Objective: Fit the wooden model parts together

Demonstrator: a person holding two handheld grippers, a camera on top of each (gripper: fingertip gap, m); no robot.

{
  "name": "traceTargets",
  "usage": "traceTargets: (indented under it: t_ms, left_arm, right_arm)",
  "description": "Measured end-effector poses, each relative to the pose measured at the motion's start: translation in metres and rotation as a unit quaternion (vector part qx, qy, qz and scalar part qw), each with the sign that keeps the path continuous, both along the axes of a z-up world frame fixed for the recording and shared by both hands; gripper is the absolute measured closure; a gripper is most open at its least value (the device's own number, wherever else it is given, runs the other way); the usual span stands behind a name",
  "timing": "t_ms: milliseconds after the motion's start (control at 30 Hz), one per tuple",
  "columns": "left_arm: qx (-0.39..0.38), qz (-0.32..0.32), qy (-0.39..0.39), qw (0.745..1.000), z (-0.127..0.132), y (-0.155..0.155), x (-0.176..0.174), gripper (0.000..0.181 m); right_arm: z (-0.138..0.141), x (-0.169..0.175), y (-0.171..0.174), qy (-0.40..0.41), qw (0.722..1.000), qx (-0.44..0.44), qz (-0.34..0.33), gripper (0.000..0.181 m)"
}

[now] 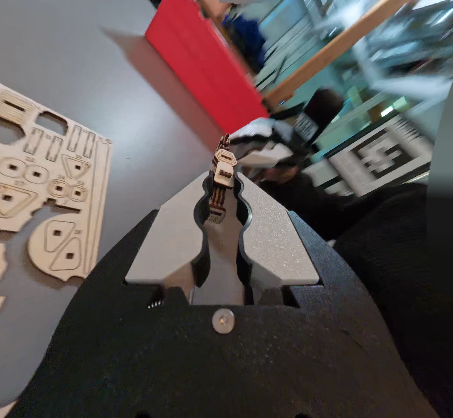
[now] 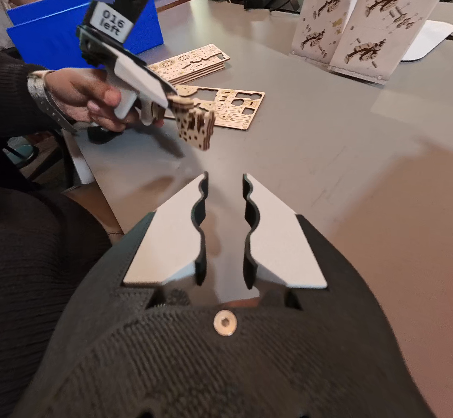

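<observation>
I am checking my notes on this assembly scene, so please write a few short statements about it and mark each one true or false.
1. The left tongs are shut on the wooden assembly. True.
2. The right tongs grip a wooden part. False: they are open, with nothing between them.
3. The wooden assembly rests on the grey table. False: it is held in the air above the table.
4. A partly punched wooden sheet lies flat on the table. True.
5. The stack of wooden sheets stands upright. False: it lies flat.
</observation>
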State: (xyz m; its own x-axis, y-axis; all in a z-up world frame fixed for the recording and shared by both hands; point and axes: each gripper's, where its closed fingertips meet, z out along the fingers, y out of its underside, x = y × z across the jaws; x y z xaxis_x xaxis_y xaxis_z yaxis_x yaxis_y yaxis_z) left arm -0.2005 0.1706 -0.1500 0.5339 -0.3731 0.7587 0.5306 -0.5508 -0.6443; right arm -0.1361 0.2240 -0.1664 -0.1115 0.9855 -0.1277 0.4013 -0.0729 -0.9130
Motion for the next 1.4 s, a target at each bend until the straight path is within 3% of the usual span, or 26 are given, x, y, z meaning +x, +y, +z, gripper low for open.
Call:
traceTargets:
  t_ms: [100, 200, 400, 600, 1033, 1233, 1400]
  left_arm:
    - [0.01, -0.017, 0.154, 0.988, -0.017, -0.002, 0.012, 0.167]
    - [0.019, -0.044, 0.203, 0.978, -0.02, -0.006, 0.025, 0.167]
    - [-0.014, -0.051, 0.185, 0.981, -0.028, -0.007, 0.023, 0.167]
    - [-0.041, -0.067, 0.226, 0.971, -0.041, -0.012, 0.028, 0.166]
    - [-0.026, -0.08, 0.218, 0.972, -0.036, -0.014, 0.032, 0.142]
    - [-0.003, -0.076, 0.214, 0.974, -0.028, -0.014, 0.03, 0.134]
    - [0.049, -0.003, 0.196, 0.979, 0.002, -0.004, -0.001, 0.132]
  right_arm:
    - [0.002, 0.0, 0.003, 0.005, 1.0, -0.006, -0.007, 0.154]
    - [0.002, 0.0, 0.004, 0.005, 1.0, -0.006, -0.008, 0.154]
    - [0.001, 0.0, 0.001, 0.002, 1.0, 0.001, -0.005, 0.154]
    - [0.001, 0.0, 0.001, 0.004, 1.0, 0.001, -0.005, 0.155]
    - [0.001, 0.0, 0.001, 0.004, 1.0, -0.002, -0.003, 0.154]
    - [0.002, 0.001, 0.001, 0.005, 1.0, -0.002, -0.003, 0.154]
    - [0.002, 0.001, 0.001, 0.006, 1.0, -0.005, -0.003, 0.154]
